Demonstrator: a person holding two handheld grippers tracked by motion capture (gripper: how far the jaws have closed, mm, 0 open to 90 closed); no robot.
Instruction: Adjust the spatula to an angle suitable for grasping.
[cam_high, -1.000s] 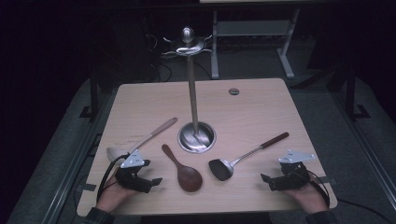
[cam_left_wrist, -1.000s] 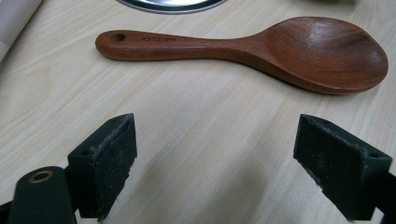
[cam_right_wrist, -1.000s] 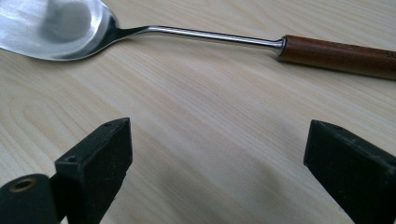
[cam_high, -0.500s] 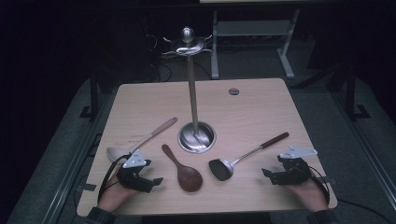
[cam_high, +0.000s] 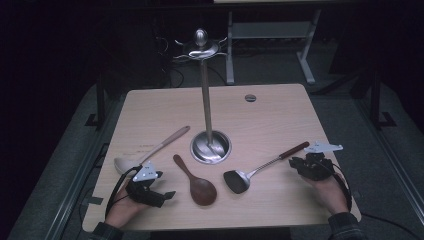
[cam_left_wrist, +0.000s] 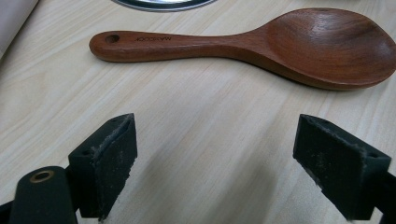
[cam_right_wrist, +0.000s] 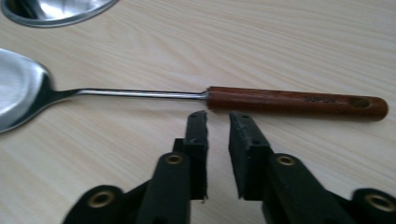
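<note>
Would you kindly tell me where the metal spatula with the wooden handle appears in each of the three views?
High view: the spatula lies right of centre, blade toward the near edge, handle pointing at the right tongs.
Left gripper view: not in it; the wooden spoon lies there.
Right gripper view: it crosses the picture, blade at left, handle at right.
Shared landmark: the stand's round steel base, at top left in the right gripper view.

left tongs (cam_high: 167, 194) wide apart | right tongs (cam_high: 295, 161) just closing, nearly together, empty

Dark room, grey floor (cam_high: 60, 165), pale wooden table (cam_high: 280, 120).
</note>
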